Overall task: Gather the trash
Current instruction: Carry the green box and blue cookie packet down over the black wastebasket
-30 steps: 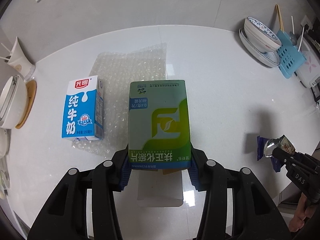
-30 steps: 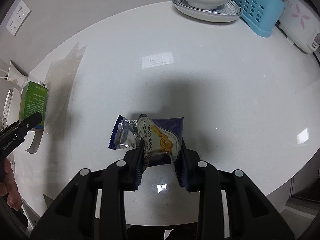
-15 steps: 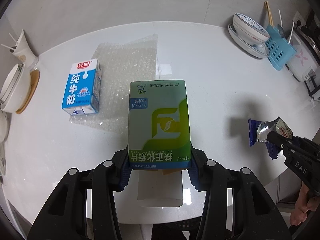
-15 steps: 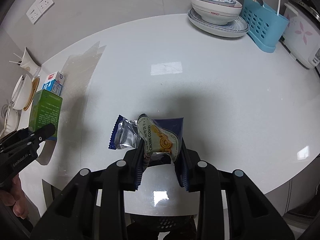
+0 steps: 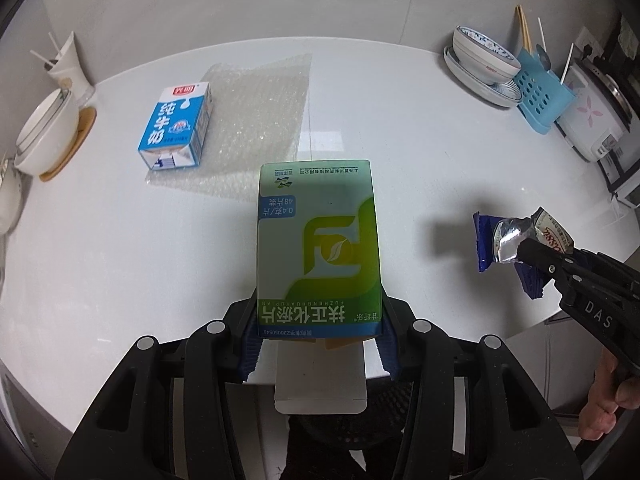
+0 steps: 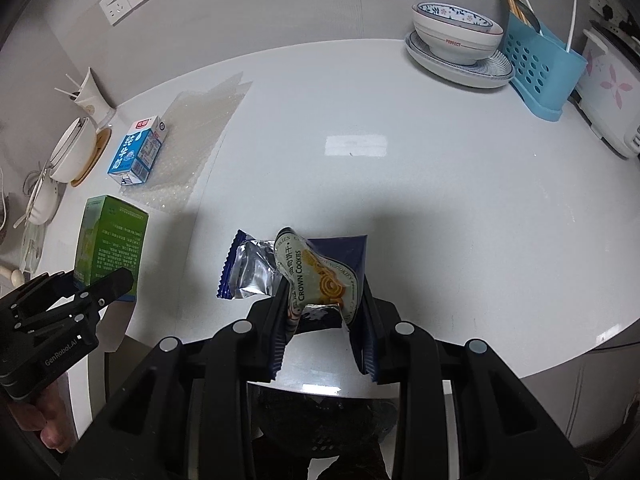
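Both grippers now sit higher and farther back from the round white surface (image 5: 400, 128). In the left wrist view the blue-and-white milk carton (image 5: 175, 126) and clear bubble-wrap sheet (image 5: 256, 120) appear farther off. In the right wrist view the carton (image 6: 138, 150) has come into sight at left, and the surface's near edge shows.

Rice cooker (image 5: 592, 120) cut by edge
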`<action>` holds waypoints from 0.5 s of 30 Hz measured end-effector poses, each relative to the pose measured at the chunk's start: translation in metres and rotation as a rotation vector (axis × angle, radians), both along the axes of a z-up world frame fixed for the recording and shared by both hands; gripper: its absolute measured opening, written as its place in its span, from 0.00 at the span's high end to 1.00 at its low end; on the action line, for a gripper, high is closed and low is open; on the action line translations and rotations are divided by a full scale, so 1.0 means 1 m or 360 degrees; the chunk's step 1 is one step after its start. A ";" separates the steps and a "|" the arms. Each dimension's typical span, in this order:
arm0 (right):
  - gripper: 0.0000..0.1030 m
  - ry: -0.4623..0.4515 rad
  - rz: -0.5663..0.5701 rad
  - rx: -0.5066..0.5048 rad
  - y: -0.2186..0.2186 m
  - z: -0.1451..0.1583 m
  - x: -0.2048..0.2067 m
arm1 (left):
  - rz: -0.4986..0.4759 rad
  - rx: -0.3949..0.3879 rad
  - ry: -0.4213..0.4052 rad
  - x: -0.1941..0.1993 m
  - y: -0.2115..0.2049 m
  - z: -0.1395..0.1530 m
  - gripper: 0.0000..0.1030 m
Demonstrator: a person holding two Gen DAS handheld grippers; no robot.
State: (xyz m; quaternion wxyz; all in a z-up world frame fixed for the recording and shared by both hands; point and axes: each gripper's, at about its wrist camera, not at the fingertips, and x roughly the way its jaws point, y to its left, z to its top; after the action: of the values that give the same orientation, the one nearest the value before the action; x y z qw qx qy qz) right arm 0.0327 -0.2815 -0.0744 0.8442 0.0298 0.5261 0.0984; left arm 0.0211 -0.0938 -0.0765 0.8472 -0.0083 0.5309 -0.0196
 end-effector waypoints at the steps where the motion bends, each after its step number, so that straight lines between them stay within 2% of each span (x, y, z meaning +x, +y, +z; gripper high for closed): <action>1: 0.72 -0.0006 0.0012 -0.0003 0.000 0.001 -0.003 | 0.0007 -0.0001 0.0000 -0.003 0.000 0.000 0.55; 15: 0.72 -0.0086 0.0186 0.0015 0.004 0.004 -0.041 | 0.0105 -0.0024 0.0019 -0.060 -0.002 -0.009 0.55</action>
State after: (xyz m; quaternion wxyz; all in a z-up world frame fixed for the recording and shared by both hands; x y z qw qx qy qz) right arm -0.0086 -0.2772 -0.0709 0.8508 0.0004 0.5035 0.1507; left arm -0.0385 -0.0962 -0.0852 0.8440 -0.0323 0.5353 0.0046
